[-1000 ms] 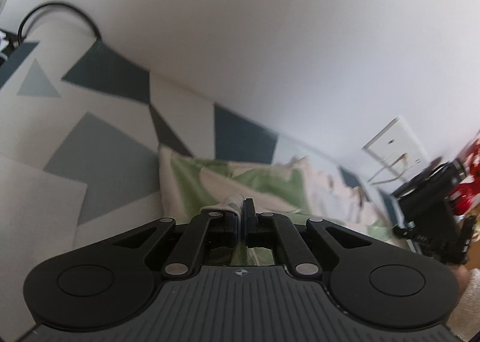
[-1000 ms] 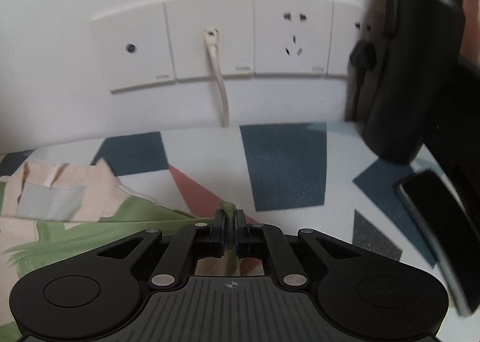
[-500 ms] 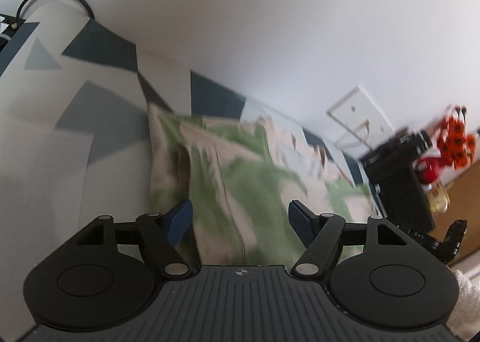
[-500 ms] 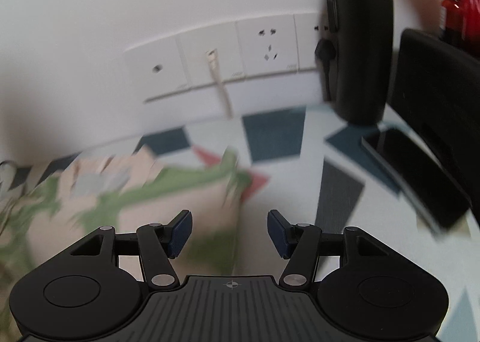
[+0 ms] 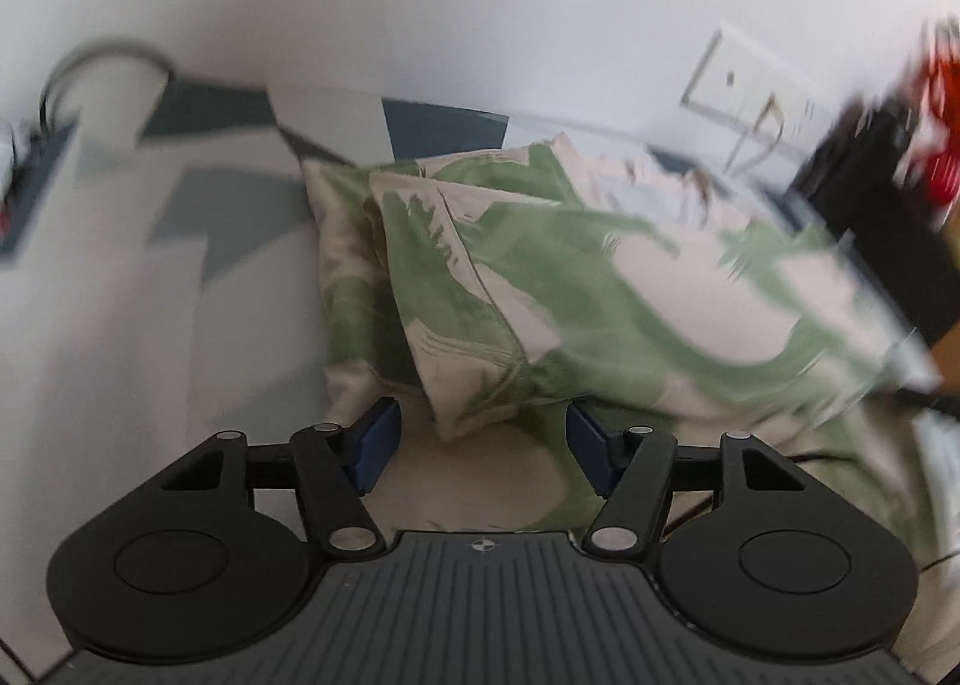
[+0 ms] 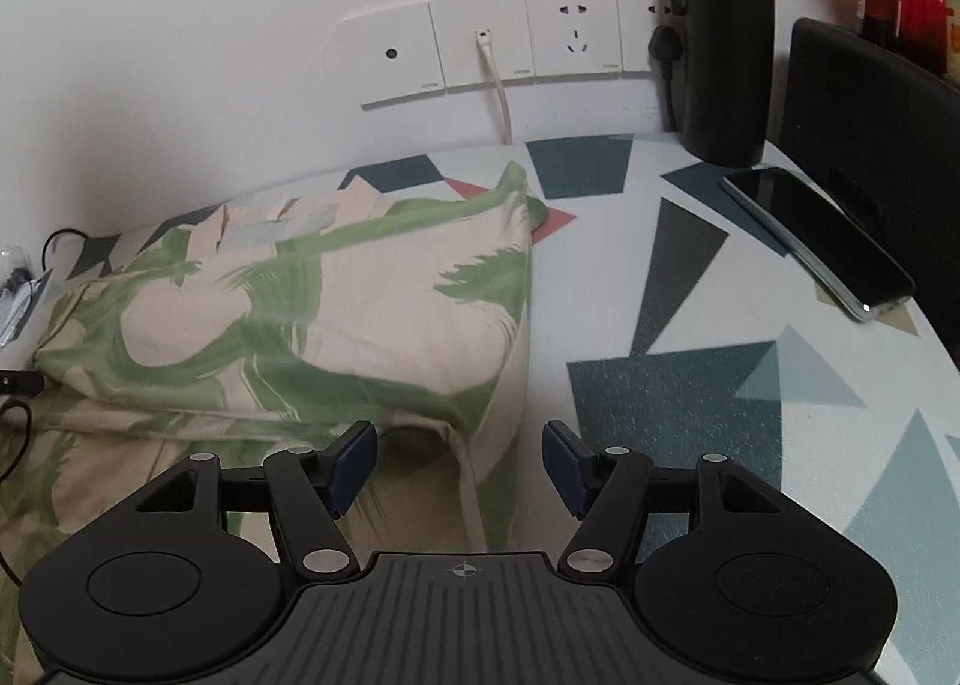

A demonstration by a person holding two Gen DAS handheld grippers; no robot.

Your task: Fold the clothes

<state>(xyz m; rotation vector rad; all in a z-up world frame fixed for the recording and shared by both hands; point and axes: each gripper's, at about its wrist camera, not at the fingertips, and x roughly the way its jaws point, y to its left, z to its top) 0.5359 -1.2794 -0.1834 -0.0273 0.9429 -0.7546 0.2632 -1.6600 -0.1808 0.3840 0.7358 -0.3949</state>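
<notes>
A cream garment with green brush-stroke print (image 5: 576, 289) (image 6: 312, 313) lies folded over on a table with a blue, grey and red triangle pattern (image 6: 678, 385). Its collar end points at the wall. My left gripper (image 5: 477, 448) is open just above the near folded corner, with nothing between its blue pads. My right gripper (image 6: 459, 466) is open too, hovering over the garment's right edge where a seam runs down under it. The left wrist view is blurred by motion.
A black bottle (image 6: 723, 33) stands by the wall sockets (image 6: 510, 42), with a white cable (image 6: 498, 96) plugged in. A phone (image 6: 822, 241) lies at the right beside a black box (image 6: 870, 156). A black cable (image 6: 18, 421) trails at the garment's left.
Both grippers were shut on the garment's edge a second ago; they have opened, let go and drawn back toward me. The folded half now lies flat on the lower layer.
</notes>
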